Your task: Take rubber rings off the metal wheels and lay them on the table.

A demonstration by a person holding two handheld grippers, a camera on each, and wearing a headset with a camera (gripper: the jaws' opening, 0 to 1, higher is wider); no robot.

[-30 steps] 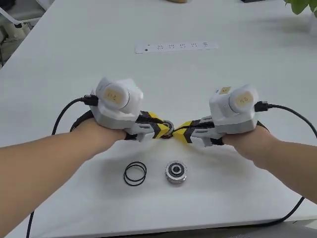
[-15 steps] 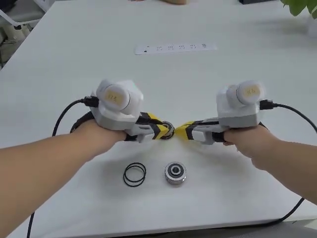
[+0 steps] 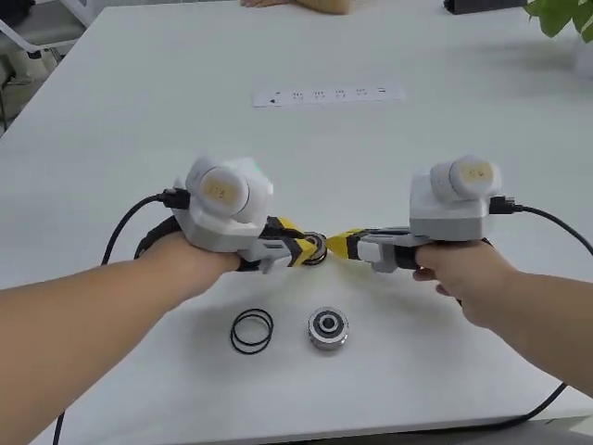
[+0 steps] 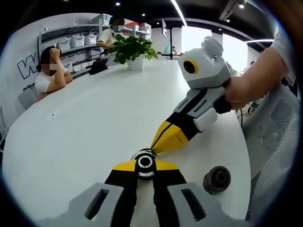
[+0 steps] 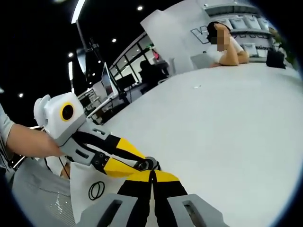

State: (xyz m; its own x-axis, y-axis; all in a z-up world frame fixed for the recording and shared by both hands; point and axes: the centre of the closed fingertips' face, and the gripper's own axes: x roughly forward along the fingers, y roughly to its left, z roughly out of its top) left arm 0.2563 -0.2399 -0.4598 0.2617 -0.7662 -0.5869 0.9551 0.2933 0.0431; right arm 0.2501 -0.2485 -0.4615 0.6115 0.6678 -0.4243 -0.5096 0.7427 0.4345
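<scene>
The left gripper (image 3: 309,248) and right gripper (image 3: 339,244) share black fingers (image 4: 124,166) tipped yellow, pale grey bodies (image 3: 384,247) just behind the fingers, and black cables (image 3: 125,222) trailing farther back.

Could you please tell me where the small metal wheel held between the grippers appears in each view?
Head view: small silver metal wheel, centre, between left gripper and right gripper.
Left gripper view: low centre, in its own fingers.
Right gripper view: low centre-left, at its fingertips.
Shared landmark: white table.
</scene>
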